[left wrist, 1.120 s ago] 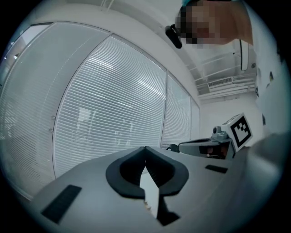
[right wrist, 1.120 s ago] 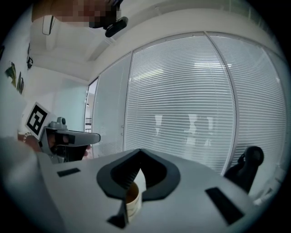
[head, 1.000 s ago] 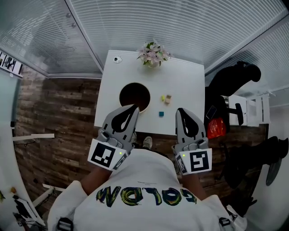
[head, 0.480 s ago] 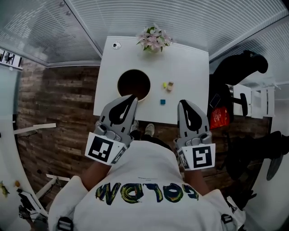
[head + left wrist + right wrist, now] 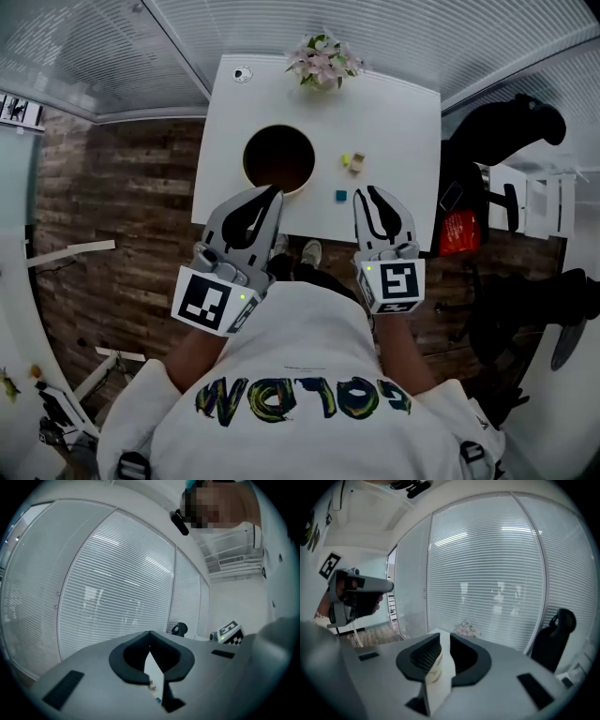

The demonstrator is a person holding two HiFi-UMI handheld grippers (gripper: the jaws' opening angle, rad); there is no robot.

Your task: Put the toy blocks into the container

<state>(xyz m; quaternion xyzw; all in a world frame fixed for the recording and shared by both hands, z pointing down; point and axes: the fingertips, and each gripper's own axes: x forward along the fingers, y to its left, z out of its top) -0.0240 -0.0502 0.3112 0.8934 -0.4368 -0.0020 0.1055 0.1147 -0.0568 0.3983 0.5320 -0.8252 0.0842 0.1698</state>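
On the white table [image 5: 403,122] stands a dark round container [image 5: 278,159]. To its right lie a yellow-green block [image 5: 345,160] and a tan block [image 5: 357,163], with a blue block [image 5: 341,196] nearer me. My right gripper [image 5: 367,190] [image 5: 444,634] reaches over the table's near edge just right of the blue block; its jaws are opening, with nothing between them. My left gripper [image 5: 274,190] [image 5: 149,633] hovers at the container's near rim, its tips touching and nothing held.
A pot of flowers [image 5: 322,58] and a small round object [image 5: 243,73] sit at the table's far edge. A black chair [image 5: 506,150] and something red [image 5: 454,234] stand to the right. Window blinds surround the table, and the floor below is wood.
My right gripper has moved forward and left to the table's edge beside the blue block, and its jaws have parted. The left gripper has edged slightly forward.
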